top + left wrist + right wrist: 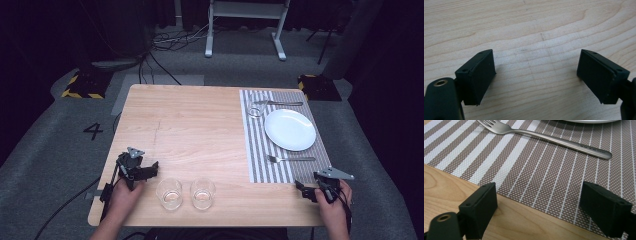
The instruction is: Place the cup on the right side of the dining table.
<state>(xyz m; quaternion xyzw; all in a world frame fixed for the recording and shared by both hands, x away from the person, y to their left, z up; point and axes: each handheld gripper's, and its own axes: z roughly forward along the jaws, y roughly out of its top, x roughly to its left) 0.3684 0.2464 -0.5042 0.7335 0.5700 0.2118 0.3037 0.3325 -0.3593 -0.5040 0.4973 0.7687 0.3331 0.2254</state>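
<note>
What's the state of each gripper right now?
Left gripper: open, empty, over bare table.
Right gripper: open, empty, at the placemat edge near the fork.

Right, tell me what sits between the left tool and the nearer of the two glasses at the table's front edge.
Nothing visible does. The left tool stands open over bare wood, and the nearer glass is just beside it at the table's front edge. The second glass stands beyond that one, not in the path.

Two empty glasses (169, 193) (202, 192) upright, table's near edge.
</note>
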